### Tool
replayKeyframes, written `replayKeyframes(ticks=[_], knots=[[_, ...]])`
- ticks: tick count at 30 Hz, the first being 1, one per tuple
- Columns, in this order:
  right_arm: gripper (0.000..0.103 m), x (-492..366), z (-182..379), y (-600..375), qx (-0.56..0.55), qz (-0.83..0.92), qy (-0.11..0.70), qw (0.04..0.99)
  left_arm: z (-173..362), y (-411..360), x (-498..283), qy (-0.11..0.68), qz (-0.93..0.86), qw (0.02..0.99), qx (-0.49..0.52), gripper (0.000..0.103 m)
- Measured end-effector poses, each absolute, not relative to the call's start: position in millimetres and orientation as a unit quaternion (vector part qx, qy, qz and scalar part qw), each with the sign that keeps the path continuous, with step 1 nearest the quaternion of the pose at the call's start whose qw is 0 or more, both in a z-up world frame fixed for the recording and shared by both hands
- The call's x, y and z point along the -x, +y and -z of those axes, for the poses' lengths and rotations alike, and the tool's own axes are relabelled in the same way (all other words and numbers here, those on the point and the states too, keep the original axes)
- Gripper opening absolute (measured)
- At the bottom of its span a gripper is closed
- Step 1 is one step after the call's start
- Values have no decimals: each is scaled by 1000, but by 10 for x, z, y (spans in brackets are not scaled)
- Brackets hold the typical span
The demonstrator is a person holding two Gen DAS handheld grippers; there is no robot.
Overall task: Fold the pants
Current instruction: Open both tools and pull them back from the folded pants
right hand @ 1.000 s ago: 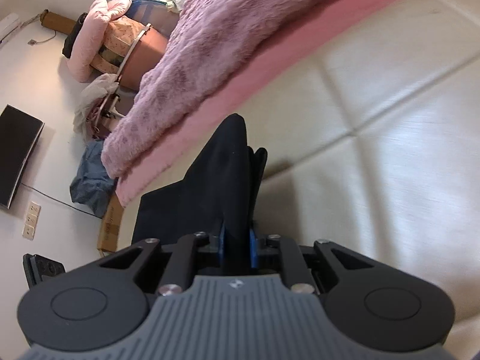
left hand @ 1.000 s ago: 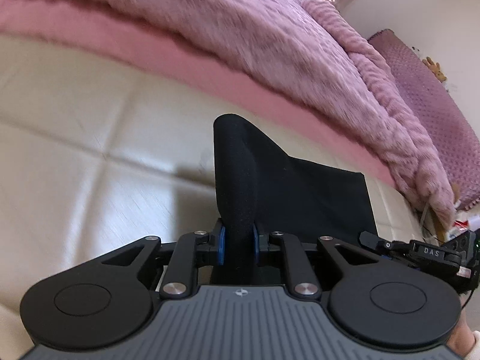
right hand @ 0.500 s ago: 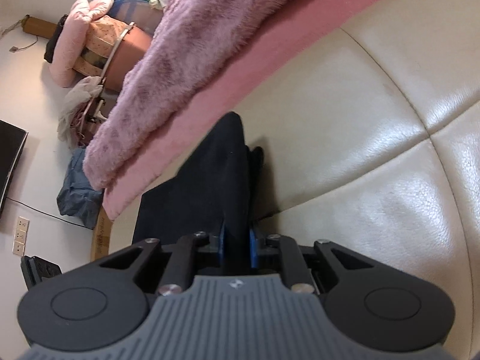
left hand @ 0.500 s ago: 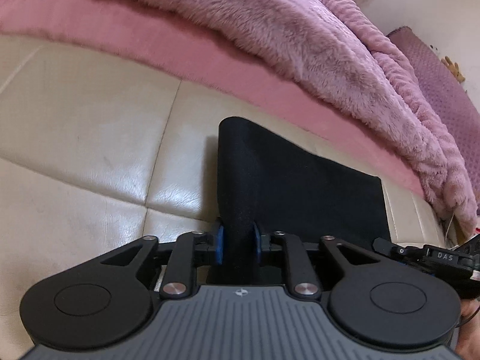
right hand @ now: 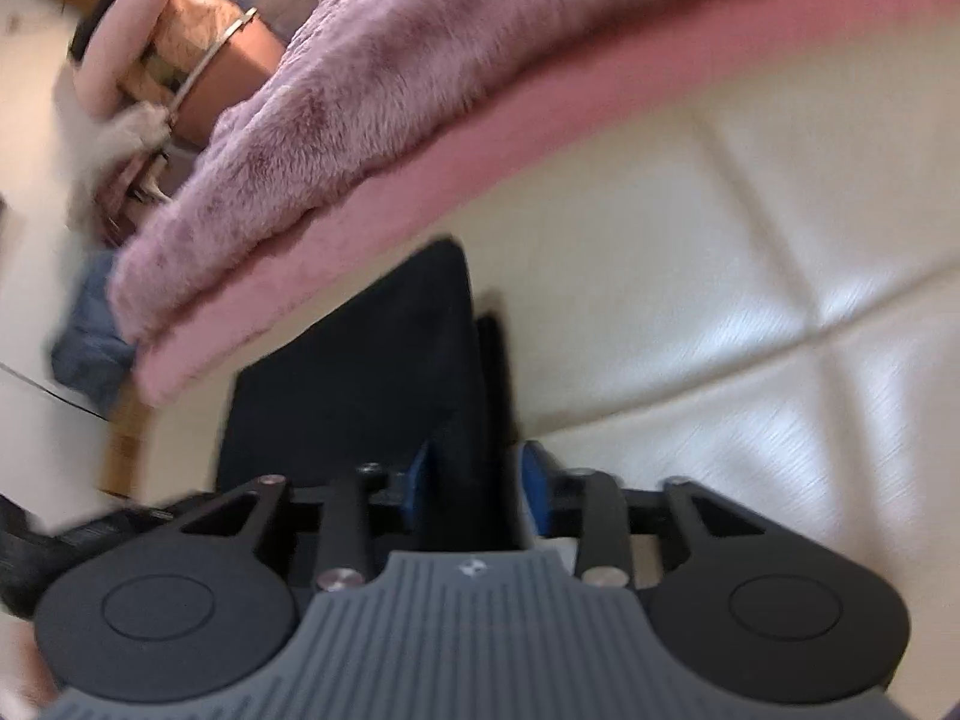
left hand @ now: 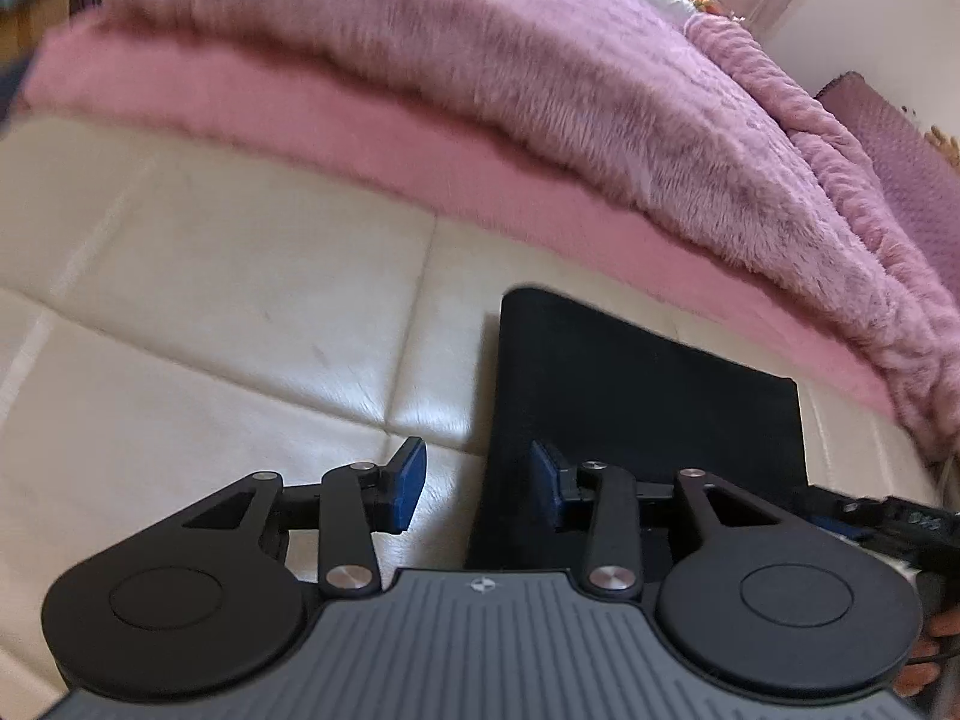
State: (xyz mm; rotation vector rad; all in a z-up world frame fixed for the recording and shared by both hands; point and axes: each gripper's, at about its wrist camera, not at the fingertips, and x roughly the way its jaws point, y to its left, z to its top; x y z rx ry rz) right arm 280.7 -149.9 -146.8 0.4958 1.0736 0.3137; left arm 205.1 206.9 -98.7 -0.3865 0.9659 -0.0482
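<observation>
Left gripper [left hand: 480, 483] nearest in its own view, jaws spread apart and just been opening; blue pads [left hand: 409, 483] clear of the cloth, the left one over bare cushion, the right one at the near left edge of the pants [left hand: 630, 402] without pinching it. Right gripper [right hand: 480, 483] likewise parted, jaws just been opening; the dark fold of the pants [right hand: 384, 372] runs up between its pads, which stand off on either side, though blur makes contact hard to judge. Pants lie folded as a flat black rectangle on the cream leather cushion [left hand: 210, 312], near its far edge, a second layer peeking out along the right side in the right wrist view. Just beyond the pants, a pink blanket [left hand: 372, 138] borders the cushion, with a fluffy mauve blanket [left hand: 540, 60] heaped on top. Far left in the right wrist view, blurred clutter: a blue bundle [right hand: 84, 336] by the wall and piled pink and brown items [right hand: 180, 54].
</observation>
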Motion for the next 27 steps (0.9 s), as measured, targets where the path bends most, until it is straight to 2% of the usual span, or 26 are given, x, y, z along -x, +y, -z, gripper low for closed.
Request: replayKeyframes(ticks=[5, 8, 9, 11, 14, 19, 21, 23, 27], knots=[[41, -2618, 984, -1540, -169, -156, 457, 859, 487, 1779, -1825, 408, 14, 906, 113, 45], [50, -2423, 585, -1503, -124, -168, 412, 887, 149, 1560, -1640, 366, 9, 928, 70, 54], [50, -2355, 459, -1512, -116, -172, 399, 893, 57, 1494, -1584, 353, 11, 934, 59, 59], [61, -2183, 177, -1506, -109, -184, 367, 905, -153, 1347, -1436, 323, 12, 946, 37, 75], [72, -1885, -195, -1484, -89, -198, 318, 923, -389, 1161, -1190, 280, 5, 960, 15, 91], [82, -1360, -553, -1402, -54, -207, 265, 940, -591, 956, -839, 238, -13, 971, 2, 92], [82, -1156, -605, -1374, -39, -199, 251, 947, -614, 892, -700, 223, -19, 975, -8, 94], [82, -940, -615, -1288, -8, -185, 233, 955, -600, 838, -611, 219, -31, 975, -25, 103], [82, -539, -535, -1219, 22, -162, 218, 962, -472, 686, -416, 205, -60, 975, -68, 103]])
